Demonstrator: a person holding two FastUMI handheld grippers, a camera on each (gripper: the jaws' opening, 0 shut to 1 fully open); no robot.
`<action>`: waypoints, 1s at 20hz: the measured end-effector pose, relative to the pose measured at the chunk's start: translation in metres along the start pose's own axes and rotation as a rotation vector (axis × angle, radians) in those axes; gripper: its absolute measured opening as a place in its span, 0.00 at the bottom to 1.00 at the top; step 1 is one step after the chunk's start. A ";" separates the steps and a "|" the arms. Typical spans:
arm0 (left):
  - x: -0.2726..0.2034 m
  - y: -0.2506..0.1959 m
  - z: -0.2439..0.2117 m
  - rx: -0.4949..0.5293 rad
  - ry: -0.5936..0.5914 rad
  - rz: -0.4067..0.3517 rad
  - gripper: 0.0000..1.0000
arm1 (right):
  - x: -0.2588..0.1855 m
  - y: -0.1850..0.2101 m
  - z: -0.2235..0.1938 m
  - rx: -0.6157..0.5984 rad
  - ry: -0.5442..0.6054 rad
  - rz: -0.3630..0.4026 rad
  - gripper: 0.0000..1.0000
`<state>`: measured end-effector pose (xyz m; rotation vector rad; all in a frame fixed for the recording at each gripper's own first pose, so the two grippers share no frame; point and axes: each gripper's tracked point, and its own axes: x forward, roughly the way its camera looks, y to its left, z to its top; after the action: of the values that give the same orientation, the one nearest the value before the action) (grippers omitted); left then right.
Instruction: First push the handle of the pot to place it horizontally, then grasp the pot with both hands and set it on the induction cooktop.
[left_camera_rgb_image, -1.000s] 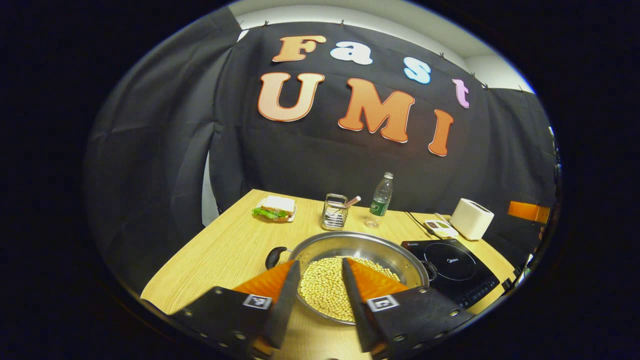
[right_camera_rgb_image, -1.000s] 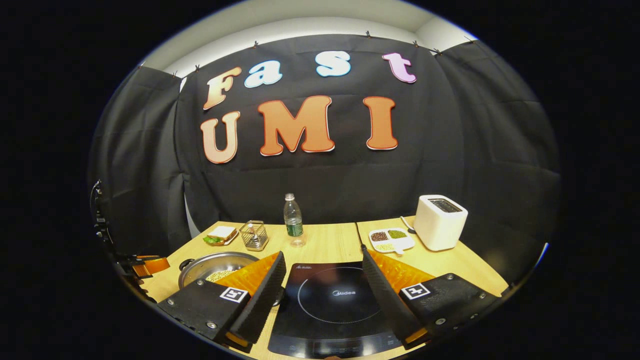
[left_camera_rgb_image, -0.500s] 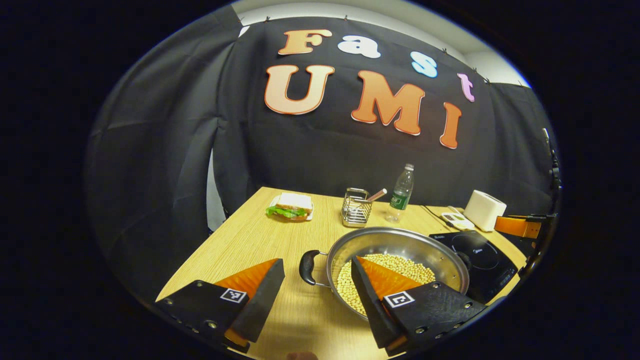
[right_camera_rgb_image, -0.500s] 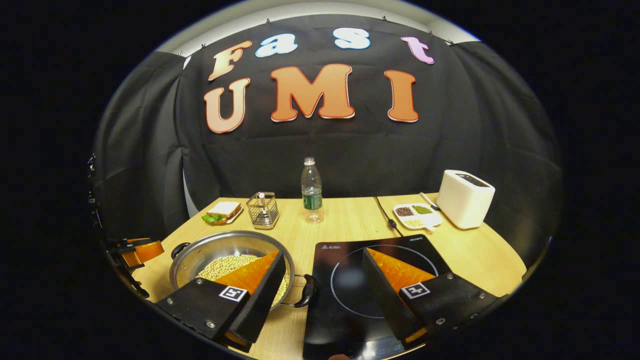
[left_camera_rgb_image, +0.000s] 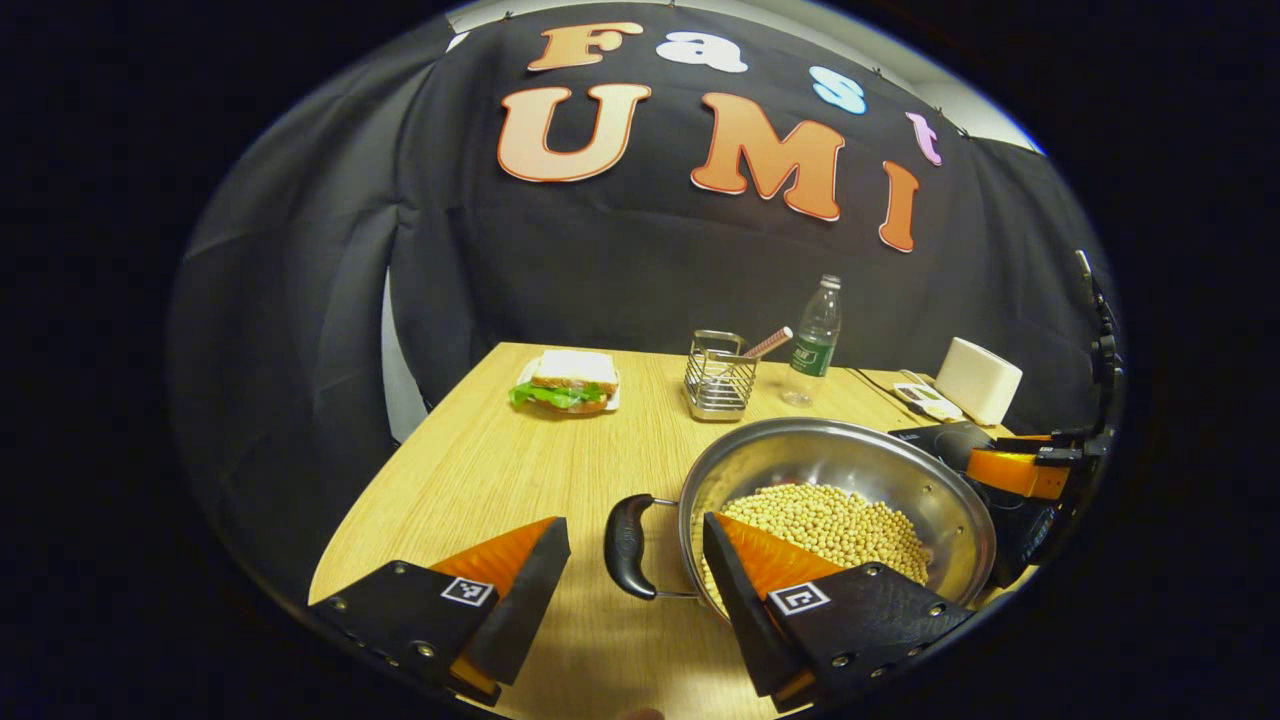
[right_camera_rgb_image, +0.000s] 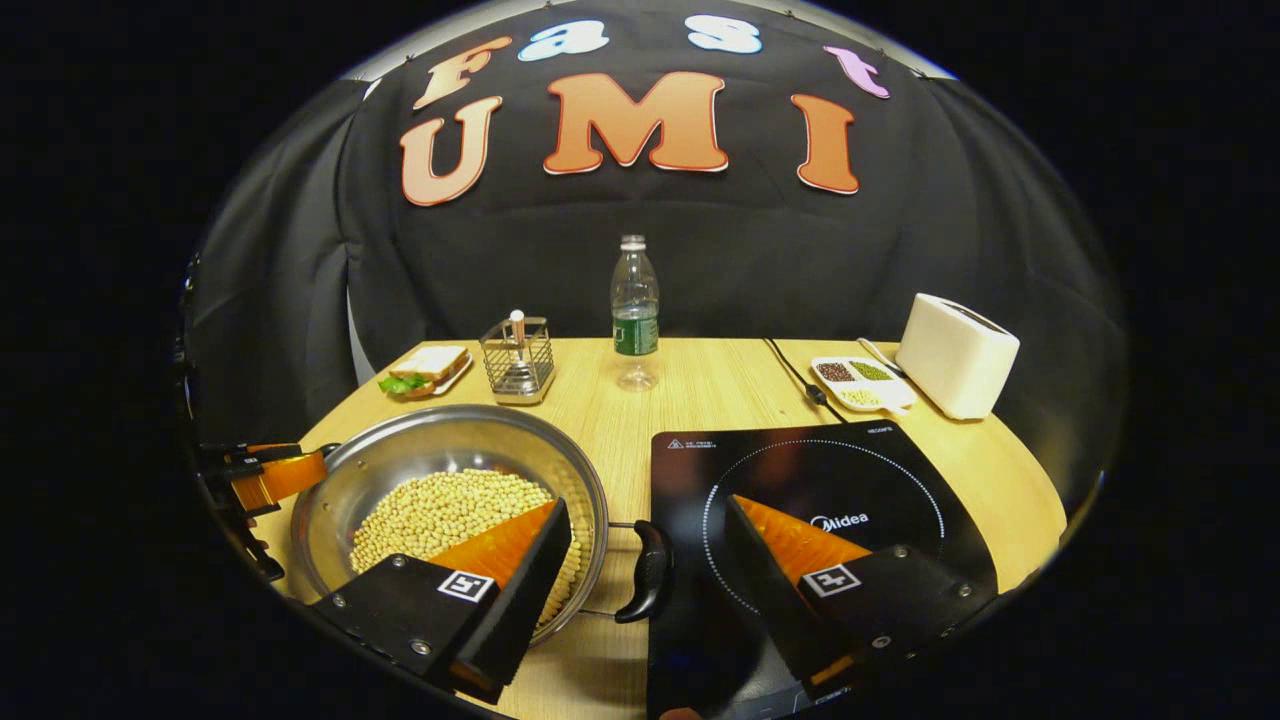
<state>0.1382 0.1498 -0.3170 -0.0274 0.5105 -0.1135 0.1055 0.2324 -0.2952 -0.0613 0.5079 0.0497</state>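
Left gripper (left_camera_rgb_image: 628, 560): fingers spread wide, gripping nothing. The pot's left handle (left_camera_rgb_image: 628, 545) stands in the gap between them, touching neither as far as I can tell. One finger overlaps the pot's near rim in the left gripper view.
Right gripper (right_camera_rgb_image: 648, 560): fingers likewise wide apart, empty. The pot's right handle (right_camera_rgb_image: 645, 570) sits in the gap between them. One finger lies across the pot's rim, the other across the cooktop glass in the right gripper view.
Pot (left_camera_rgb_image: 860, 465): steel, wide and shallow, on the table to the left of the cooktop, not on it. Handles point out to left and right.
Beans (left_camera_rgb_image: 840, 520): pale, round, heaped in the pot's bottom.
Cooktop (right_camera_rgb_image: 800, 470): black glass with a ring marked on it, flat on the table just beside the pot's right handle; cord runs off toward the wall.
Table (left_camera_rgb_image: 480, 470): light wood grain.
Wire basket (right_camera_rgb_image: 517, 357): behind the pot, a stick standing in it.
Sandwich (left_camera_rgb_image: 565, 380): on a small plate at the far left corner, green leaf showing.
Bottle (right_camera_rgb_image: 634, 310): clear plastic, upright, green label, near the wall.
Divided dish (right_camera_rgb_image: 862, 382): white, small heaps in its compartments, beyond the cooktop.
Toaster (right_camera_rgb_image: 955, 355): white, far right, just beside the dish.
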 end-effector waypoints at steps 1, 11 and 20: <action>0.004 -0.002 -0.002 0.003 0.010 -0.008 0.84 | 0.003 0.000 -0.003 -0.006 0.011 -0.006 0.96; 0.024 0.003 -0.007 -0.003 0.022 0.019 0.66 | 0.013 0.014 -0.032 0.040 0.118 0.047 0.83; 0.005 -0.001 -0.013 -0.031 0.079 0.057 0.44 | 0.016 0.013 -0.025 0.080 0.124 0.058 0.47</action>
<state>0.1363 0.1485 -0.3313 -0.0385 0.5920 -0.0513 0.1067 0.2438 -0.3256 0.0285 0.6354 0.0828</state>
